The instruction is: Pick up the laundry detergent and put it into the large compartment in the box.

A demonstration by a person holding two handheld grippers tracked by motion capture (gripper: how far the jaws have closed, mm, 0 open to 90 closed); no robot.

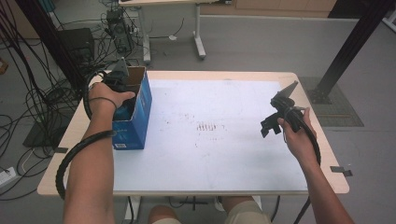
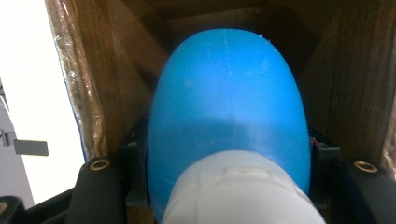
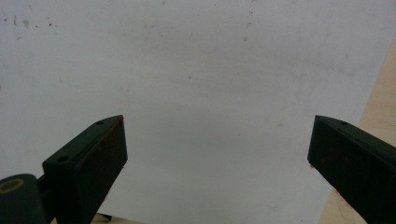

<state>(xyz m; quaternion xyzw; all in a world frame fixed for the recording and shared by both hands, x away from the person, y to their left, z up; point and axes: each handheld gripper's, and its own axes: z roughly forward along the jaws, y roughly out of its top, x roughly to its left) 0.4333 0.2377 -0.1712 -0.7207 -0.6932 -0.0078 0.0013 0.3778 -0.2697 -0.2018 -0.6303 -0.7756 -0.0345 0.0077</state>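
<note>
High view: left claw point(image 1: 122, 88) pushed down into the open top of a blue cardboard box point(image 1: 140, 112) standing at the worktop's point(image 1: 224, 154) left edge. Right claw point(image 1: 271, 125) hangs above the white sheet point(image 1: 210, 98) at right, well apart from the box.

Left gripper view: inside the brown box walls, claw clamped nearly closed on a blue rounded object point(image 2: 229, 107) with a white base point(image 2: 243, 191), jaws pressing both flanks.

Right gripper view: right claw point(image 3: 217, 144) spread wide, nothing between the jaws, white sheet below, bare wood strip at far right.
</note>
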